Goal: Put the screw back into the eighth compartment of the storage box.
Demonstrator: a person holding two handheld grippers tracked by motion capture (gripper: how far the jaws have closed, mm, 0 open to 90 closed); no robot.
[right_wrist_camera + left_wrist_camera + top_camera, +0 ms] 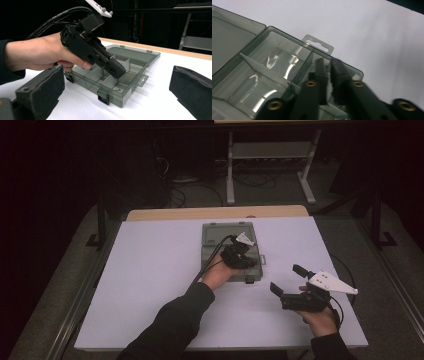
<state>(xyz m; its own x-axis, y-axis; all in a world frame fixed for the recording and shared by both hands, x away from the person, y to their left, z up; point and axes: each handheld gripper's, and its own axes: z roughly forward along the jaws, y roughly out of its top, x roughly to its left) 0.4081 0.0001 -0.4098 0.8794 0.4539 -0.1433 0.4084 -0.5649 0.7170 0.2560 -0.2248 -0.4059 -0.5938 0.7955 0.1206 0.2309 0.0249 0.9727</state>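
The clear plastic organiser box [231, 251] lies open mid-table [150, 270]: light, rigid, slick; grasp by its walls or latch. The left gripper [327, 72], jaws nearly closed, dips into a corner compartment holding nothing discernible. The right gripper [286, 281] waits wide open, empty.

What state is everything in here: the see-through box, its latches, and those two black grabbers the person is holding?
Compartment box: open, lid laid back flat on the table.
Front latch: undone, hanging down.
Small metal piece: lying loose in a front compartment.
Left gripper: nearly closed, tips dipped into a compartment; whether it holds anything is unclear.
Right gripper: open, empty, held away from the box.
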